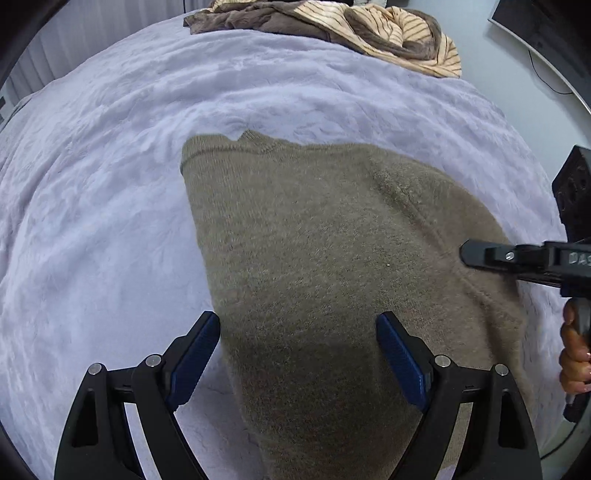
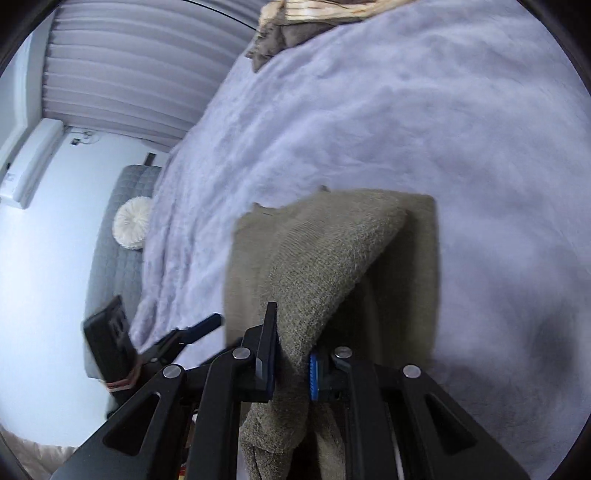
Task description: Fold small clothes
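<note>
An olive knit sweater (image 1: 314, 229) lies on the lavender fluffy blanket (image 1: 110, 184), neckline at its far edge. My left gripper (image 1: 297, 321) hovers over the sweater's near part, open, with nothing pressed between its blue pads. My right gripper (image 2: 293, 343) is shut on a fold of the sweater (image 2: 317, 258) and holds it up off the flat part (image 2: 421, 240). In the left wrist view the right gripper (image 1: 467, 254) reaches in from the right at the sweater's edge. The left gripper (image 2: 207, 323) shows at the lower left of the right wrist view.
A pile of brown and striped clothes (image 1: 332, 22) lies at the blanket's far edge. A person's hand (image 1: 574, 354) grips the right tool. A dark monitor (image 1: 539, 26) stands far right. A grey quilted seat with a round white cushion (image 2: 133, 223) is beside the bed.
</note>
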